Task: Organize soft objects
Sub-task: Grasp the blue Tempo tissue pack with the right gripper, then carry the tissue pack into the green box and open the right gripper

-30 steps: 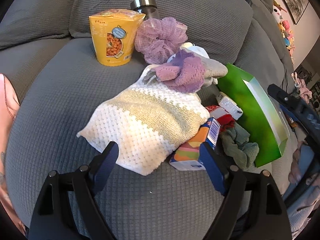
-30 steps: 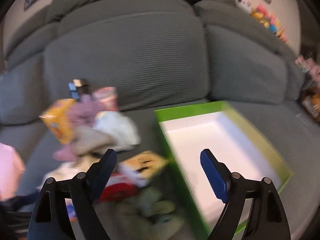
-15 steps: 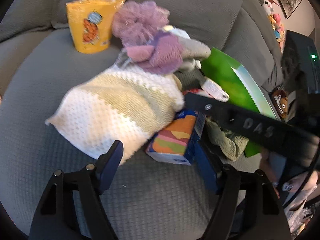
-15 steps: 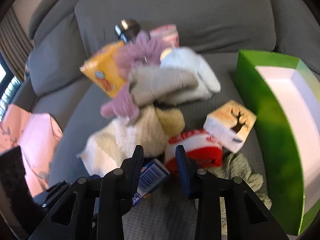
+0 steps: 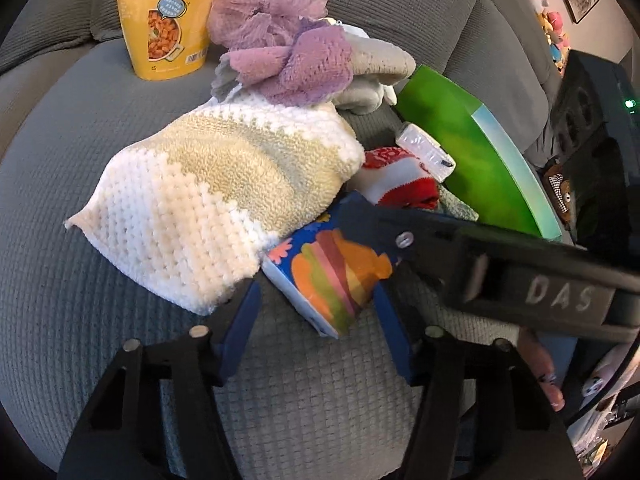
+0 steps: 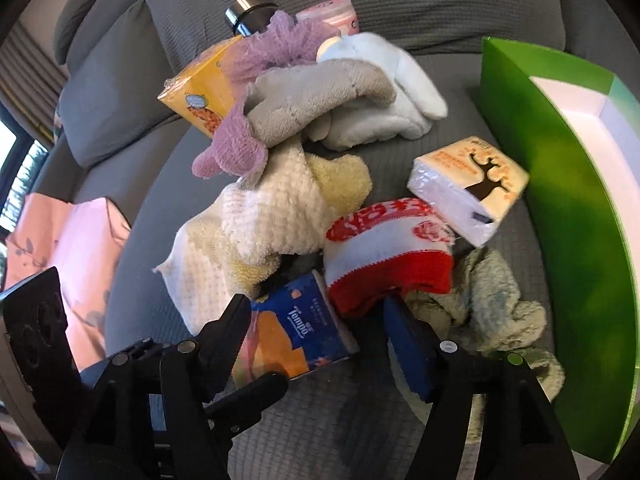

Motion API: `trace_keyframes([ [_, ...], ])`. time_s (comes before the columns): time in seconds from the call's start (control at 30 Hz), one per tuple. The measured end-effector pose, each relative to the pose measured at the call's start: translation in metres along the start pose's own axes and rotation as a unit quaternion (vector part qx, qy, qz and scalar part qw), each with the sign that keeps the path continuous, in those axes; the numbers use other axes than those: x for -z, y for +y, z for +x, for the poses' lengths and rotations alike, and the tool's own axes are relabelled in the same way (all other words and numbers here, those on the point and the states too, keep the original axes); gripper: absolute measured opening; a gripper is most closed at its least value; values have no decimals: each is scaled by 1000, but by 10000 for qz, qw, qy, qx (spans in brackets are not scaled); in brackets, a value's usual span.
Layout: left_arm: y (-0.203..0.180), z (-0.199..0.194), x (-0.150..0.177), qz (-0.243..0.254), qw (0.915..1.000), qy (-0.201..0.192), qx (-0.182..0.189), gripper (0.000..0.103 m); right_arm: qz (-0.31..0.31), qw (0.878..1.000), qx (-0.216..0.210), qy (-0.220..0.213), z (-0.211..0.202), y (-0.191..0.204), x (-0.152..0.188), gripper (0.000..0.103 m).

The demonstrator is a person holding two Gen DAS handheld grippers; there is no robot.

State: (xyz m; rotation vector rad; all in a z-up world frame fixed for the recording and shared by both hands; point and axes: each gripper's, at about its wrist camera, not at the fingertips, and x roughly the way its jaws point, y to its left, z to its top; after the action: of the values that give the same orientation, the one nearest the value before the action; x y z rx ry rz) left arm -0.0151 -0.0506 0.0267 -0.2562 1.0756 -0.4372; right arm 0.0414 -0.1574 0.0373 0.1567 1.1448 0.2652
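Barely begun: green box (image 6: 568, 216) shows only bare white inside. Soft pile, cream towel (image 5: 208, 200) etc, left of box on sofa. Both grippers, left (image 5: 316, 320) closing & right (image 6: 316, 328) reopening, straddle tissue pack (image 5: 324, 276), unclamped.

both hand-held grippers (image 5: 316, 328) (image 6: 316, 340) parted, crossing

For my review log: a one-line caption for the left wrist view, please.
Left gripper closing around a colourful tissue pack beside a cream knitted cloth; right gripper reaches across.
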Motion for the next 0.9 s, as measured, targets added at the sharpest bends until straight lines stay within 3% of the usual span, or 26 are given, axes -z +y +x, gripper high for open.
trace_keyframes([
  [0.1, 1, 4, 1, -75, 9999, 36, 144, 46, 6, 9994, -223, 253, 13, -2, 3, 70],
  [0.27, -1, -7, -2, -95, 9997, -169, 146, 45, -148, 9997, -185, 43, 3, 9, 8, 67],
  [0.53, -53, -67, -19, 670, 9905, -1187, 162, 45, -262, 9929, -329, -1116, -77, 16, 9, 67],
  [0.9, -153, -40, -55, 1772, 9743, -1269, 563, 45, 804, 9714, -150, -2231, -151, -63, 18, 66],
])
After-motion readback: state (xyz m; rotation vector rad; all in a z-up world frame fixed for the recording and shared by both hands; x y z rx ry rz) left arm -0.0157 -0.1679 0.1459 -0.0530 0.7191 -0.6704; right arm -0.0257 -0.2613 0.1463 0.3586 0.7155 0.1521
